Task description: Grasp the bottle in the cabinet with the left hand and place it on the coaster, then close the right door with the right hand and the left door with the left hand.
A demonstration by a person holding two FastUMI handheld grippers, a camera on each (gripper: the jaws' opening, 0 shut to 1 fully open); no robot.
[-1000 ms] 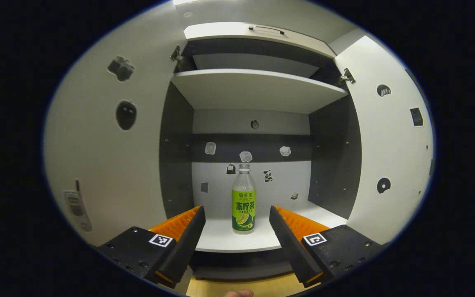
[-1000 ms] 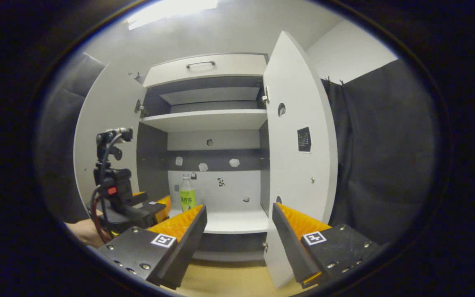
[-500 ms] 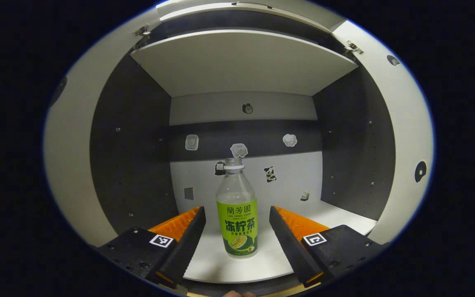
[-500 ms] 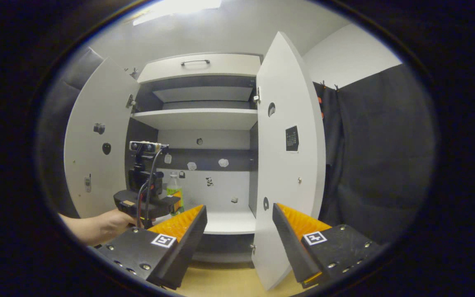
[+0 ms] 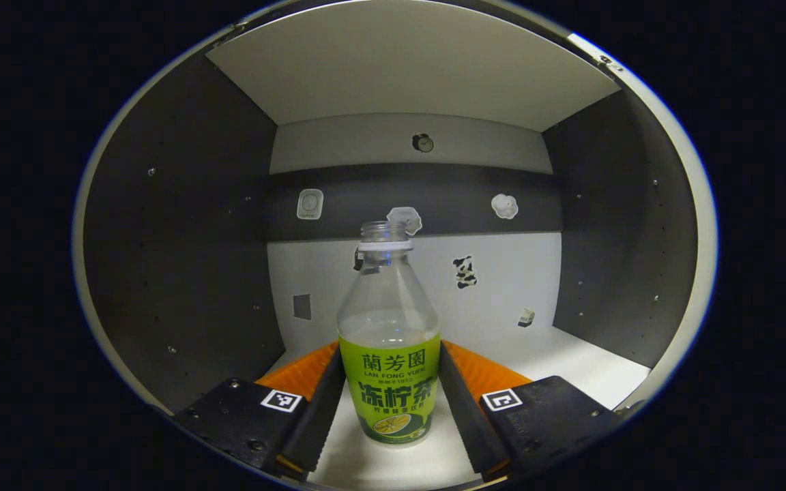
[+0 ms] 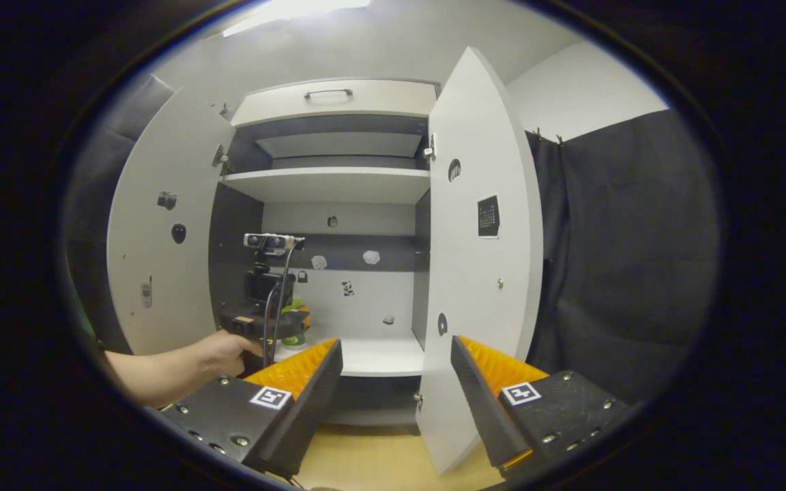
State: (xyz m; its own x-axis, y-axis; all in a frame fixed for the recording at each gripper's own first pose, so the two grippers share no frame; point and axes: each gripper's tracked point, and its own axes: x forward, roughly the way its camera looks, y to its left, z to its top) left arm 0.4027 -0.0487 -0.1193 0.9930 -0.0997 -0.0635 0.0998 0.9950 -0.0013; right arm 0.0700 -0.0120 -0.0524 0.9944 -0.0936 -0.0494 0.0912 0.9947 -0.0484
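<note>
The bottle [image 5: 389, 341] stands upright on the lower cabinet shelf [image 5: 570, 365], near the front edge and left of centre. It carries a green label and has no cap; take it to be empty or nearly so, and therefore light and easy to tip.

Change since one second ago: your left gripper [image 5: 389, 402] has advanced from outside the cabinet into the lower compartment. The bottle, then well ahead of the fingertips, now sits between the two fingers at label height. The fingers have also narrowed from a wide spread and now flank the label closely on both sides. Firm contact on both sides cannot be confirmed from the left gripper view.

Meaning for the task: the approach is complete and the grasp is closing. Finish the squeeze on the label band, then lift straight up before withdrawing, keeping the open neck upright.

Your right gripper [image 6: 396, 382] hangs spread and empty in front of the cabinet, below the right door [image 6: 485, 273]. Both that door and the left door [image 6: 161, 259] stand open. The right gripper view also shows the hand [image 6: 219, 351] holding the left gripper inside the cabinet.
</note>
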